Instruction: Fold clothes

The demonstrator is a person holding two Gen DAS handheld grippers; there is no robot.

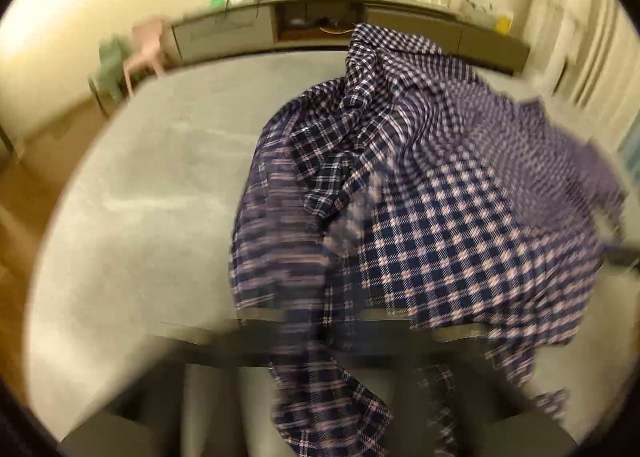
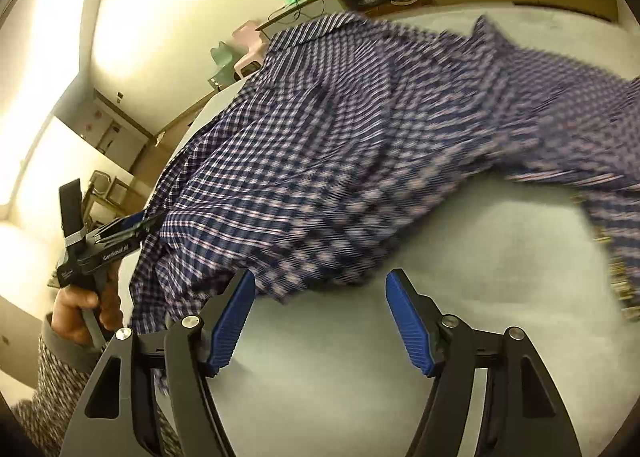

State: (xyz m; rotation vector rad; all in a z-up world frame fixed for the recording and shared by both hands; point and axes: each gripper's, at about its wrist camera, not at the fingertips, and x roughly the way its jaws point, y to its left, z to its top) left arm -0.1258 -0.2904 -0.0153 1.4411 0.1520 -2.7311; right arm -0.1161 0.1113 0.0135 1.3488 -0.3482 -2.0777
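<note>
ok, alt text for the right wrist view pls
The right gripper, jaws open and empty, points down at a blue plaid shirt heaped on a grey table. At left, the left gripper is shut on the shirt's edge.

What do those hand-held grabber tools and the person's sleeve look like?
The right gripper has black, angular, wedge-shaped arms with silver pivot bolts, and its fingers carry ribbed blue pads. The left gripper is also black, with blue at its tip, small white lettering on the body and a pistol-style handle. The sleeve is speckled grey-and-white knit with a plain grey cuff.
</note>
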